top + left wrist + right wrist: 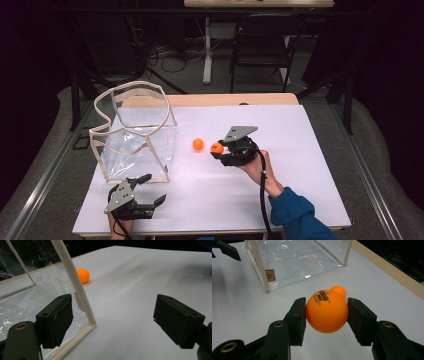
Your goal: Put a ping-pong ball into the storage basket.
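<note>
An orange ball [327, 314] sits squeezed between the two black jaws of the right gripper [327, 316], one jaw pressing on each side of it. The right gripper view is close enough to show small dark printed letters on top of the ball, which the high view is too far away to show. In the high view the same ball [216, 148] is a little orange dot at the tip of the right gripper [220, 149], near the middle of the white table [280, 195], and a hand [260, 167] with a blue sleeve [300, 217] holds that gripper from behind. A second orange ball [198, 144] lies on the table just beside the held one, between it and the clear bag [135, 135]. In the right gripper view this second ball [338, 290] peeks out from behind the held ball. The clear bag stands open on the left part of the table, with pale trim along its edges, and the right gripper view shows a small brown tag [270, 275] on its side. The left gripper [145, 192] is down by the near edge of the table, close to the bag's corner. Its jaws are wide apart with nothing between them. The left gripper view shows the bag's pale corner edge [75, 280] right next to one jaw, and the second ball [83, 275] farther off on the table.
</note>
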`<state>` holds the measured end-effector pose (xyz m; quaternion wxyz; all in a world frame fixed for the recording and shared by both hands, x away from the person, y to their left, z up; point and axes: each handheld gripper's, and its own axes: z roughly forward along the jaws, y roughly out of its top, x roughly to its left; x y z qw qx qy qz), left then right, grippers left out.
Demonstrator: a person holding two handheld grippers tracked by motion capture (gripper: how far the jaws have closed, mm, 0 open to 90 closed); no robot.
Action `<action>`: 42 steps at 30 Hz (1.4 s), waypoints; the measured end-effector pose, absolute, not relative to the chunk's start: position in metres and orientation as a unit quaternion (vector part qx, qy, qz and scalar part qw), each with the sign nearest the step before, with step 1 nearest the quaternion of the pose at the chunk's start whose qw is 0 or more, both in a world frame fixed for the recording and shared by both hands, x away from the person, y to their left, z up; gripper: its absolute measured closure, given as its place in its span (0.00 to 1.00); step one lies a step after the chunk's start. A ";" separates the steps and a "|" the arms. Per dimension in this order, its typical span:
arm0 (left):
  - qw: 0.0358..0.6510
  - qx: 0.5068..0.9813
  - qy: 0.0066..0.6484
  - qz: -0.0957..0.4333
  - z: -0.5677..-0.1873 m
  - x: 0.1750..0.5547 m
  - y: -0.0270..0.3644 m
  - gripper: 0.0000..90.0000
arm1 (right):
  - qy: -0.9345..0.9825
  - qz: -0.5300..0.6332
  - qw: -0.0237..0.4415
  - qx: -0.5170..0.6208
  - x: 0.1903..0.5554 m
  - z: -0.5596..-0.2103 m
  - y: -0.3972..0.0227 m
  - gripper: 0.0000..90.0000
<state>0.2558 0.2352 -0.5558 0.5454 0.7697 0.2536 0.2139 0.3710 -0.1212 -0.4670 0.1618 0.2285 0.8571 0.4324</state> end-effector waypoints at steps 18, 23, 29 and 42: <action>0.545 0.771 0.252 0.212 -0.556 0.257 0.235 0.18 | 0.859 0.434 0.152 0.224 0.383 -0.458 -0.115 0.56; 0.545 0.771 0.252 0.213 -0.556 0.256 0.236 0.18 | 0.861 0.433 0.153 0.219 0.383 -0.455 -0.112 0.56; 0.545 0.771 0.253 0.214 -0.556 0.257 0.235 0.18 | 0.862 0.432 0.155 0.217 0.385 -0.453 -0.110 0.56; 0.546 0.768 0.255 0.216 -0.556 0.258 0.236 0.18 | 0.861 0.435 0.153 0.215 0.391 -0.447 -0.103 0.56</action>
